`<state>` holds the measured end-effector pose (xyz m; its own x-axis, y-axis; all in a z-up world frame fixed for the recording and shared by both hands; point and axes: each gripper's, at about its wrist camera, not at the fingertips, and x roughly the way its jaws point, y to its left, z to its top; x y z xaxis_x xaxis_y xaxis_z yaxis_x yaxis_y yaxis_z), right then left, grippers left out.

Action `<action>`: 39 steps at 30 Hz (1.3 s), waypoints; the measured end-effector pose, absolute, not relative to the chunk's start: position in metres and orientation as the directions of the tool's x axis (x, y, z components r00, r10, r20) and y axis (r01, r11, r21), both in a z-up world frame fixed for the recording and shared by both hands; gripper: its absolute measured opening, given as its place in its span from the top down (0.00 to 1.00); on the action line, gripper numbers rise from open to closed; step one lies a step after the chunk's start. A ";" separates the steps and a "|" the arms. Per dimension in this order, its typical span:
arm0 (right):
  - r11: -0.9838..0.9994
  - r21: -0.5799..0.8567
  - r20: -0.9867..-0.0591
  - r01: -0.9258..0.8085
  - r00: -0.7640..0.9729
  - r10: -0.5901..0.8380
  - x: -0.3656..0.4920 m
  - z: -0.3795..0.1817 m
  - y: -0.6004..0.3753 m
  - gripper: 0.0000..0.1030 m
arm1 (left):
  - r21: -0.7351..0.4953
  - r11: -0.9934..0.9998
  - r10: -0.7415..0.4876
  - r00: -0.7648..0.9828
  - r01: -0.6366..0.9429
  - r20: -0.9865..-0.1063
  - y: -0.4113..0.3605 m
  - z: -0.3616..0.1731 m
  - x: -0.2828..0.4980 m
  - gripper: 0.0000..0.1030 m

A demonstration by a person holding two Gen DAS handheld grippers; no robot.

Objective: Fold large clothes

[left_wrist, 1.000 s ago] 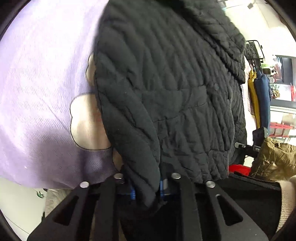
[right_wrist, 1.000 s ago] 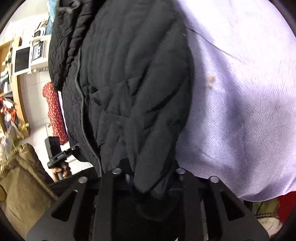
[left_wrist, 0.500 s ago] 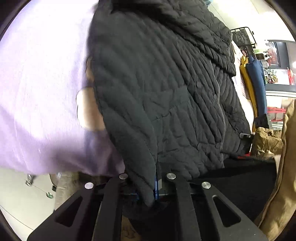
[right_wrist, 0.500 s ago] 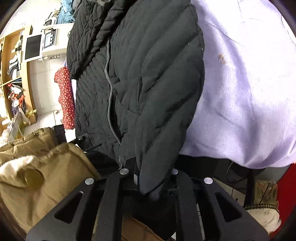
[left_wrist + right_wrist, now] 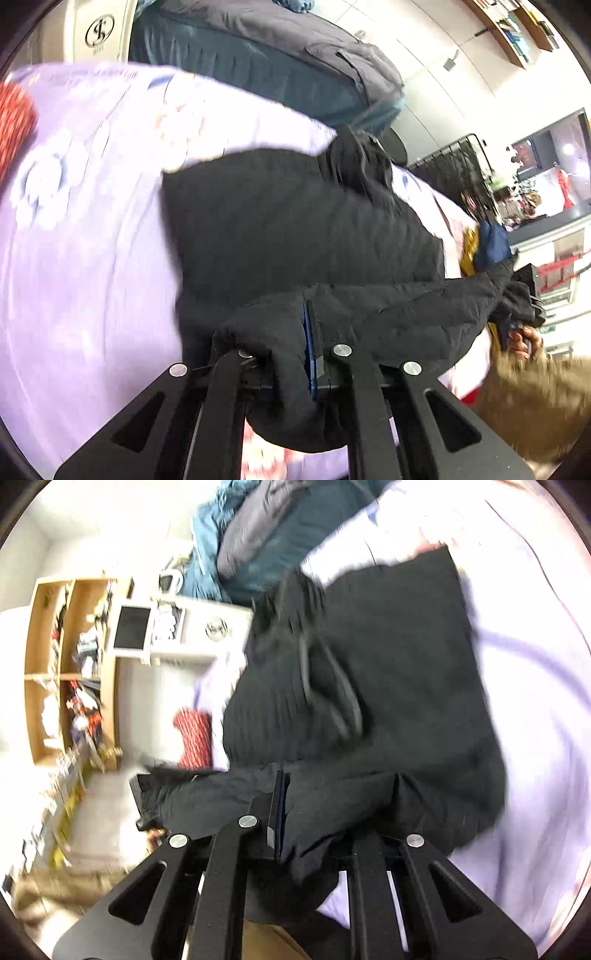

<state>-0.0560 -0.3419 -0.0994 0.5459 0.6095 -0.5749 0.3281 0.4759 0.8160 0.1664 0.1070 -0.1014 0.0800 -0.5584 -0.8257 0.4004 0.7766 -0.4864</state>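
A black quilted jacket lies on a lilac bed sheet, its collar end away from me. My left gripper is shut on the jacket's near edge and holds it up off the sheet. That edge runs taut to the right, where a hand holds the other gripper. In the right wrist view my right gripper is shut on the same edge of the jacket. The fabric stretches left toward the other gripper's black body. Both views are blurred by motion.
A pile of dark blue bedding lies at the bed's far end, and a red patterned cloth lies off the jacket's side. A white cabinet and wooden shelves stand beyond. A clothes rack and a tan coat are at the right.
Both grippers have risen and swung forward over the bed, still clamped on the jacket. Its near edge has come up off the sheet and now stretches between them.
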 end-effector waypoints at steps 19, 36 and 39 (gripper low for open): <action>0.403 0.763 -0.647 0.506 0.591 0.482 0.064 -0.119 -0.400 0.88 | -0.313 0.891 -0.382 0.170 0.329 -0.909 0.021 -0.115 0.278 0.88; 0.226 0.748 -0.650 0.624 0.618 0.442 0.069 -0.192 -0.403 0.88 | -0.451 0.885 -0.459 0.062 0.115 -0.886 0.031 -0.176 0.303 0.82; 0.222 0.755 -0.640 0.618 0.618 0.456 0.069 -0.195 -0.405 0.87 | -0.631 0.770 -0.626 0.079 -0.098 -0.776 0.065 -0.179 0.302 0.68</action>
